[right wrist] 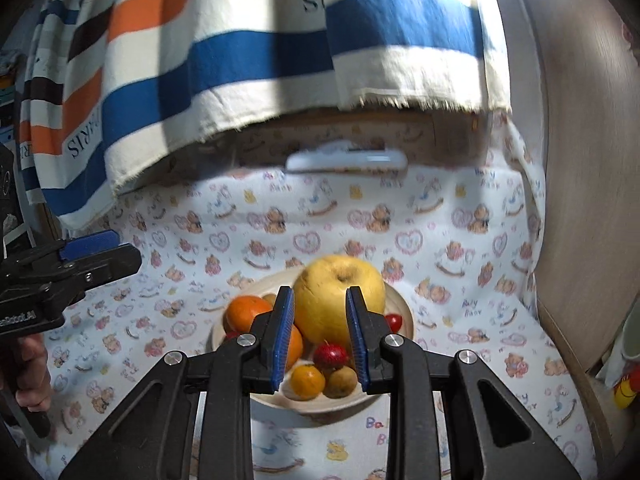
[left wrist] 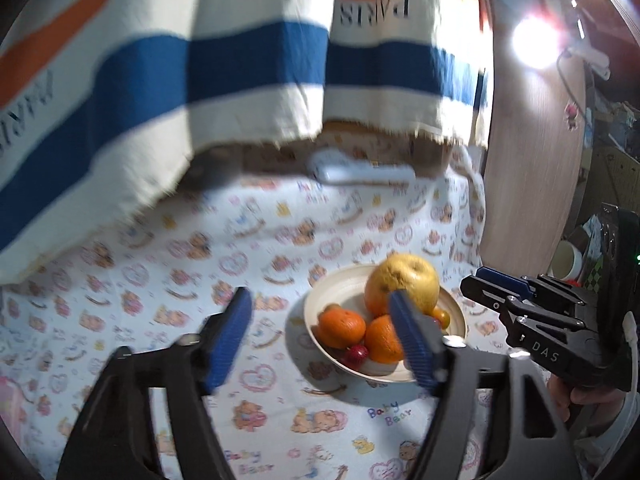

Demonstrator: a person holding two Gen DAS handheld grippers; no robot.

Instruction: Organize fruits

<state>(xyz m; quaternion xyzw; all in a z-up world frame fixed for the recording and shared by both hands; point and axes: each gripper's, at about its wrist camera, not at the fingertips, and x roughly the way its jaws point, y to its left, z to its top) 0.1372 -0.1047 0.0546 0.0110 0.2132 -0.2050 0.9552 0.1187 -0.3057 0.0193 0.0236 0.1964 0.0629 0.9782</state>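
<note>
Above the printed cloth point(left wrist: 200, 248), the left gripper point(left wrist: 320, 336) stands wide, nothing between its blue pads, held clear of the surface. Its right finger crosses in front of the bowl point(left wrist: 320, 300) in the left wrist view. To its right the right gripper point(right wrist: 320, 336) hangs over the same bowl; its jaws look narrow with a gap between the pads, and nothing is gripped in them. Each tool shows at the edge of the other's camera, with a hand point(right wrist: 28, 364) on the left grip.

The pale bowl sits on the cloth, just ahead of both tools. Inside it lies a large yellow fruit point(right wrist: 336, 292) at the back, stem dimple up. An orange point(right wrist: 246, 308) rests at its left and a second orange point(left wrist: 380, 340) beside that one, nearer the front. A small red fruit point(right wrist: 330, 354) lies toward the front, next to a little orange one point(right wrist: 307, 382) and a brownish one point(right wrist: 340, 382). Another red piece point(right wrist: 394, 322) peeks out at the right rim.

Beyond the bowl, well apart, a white device point(right wrist: 346, 160) lies at the cloth's far edge. A striped towel point(right wrist: 224, 64), blue, orange and cream, hangs over it. A wooden panel point(right wrist: 588, 160) stands at the right.
</note>
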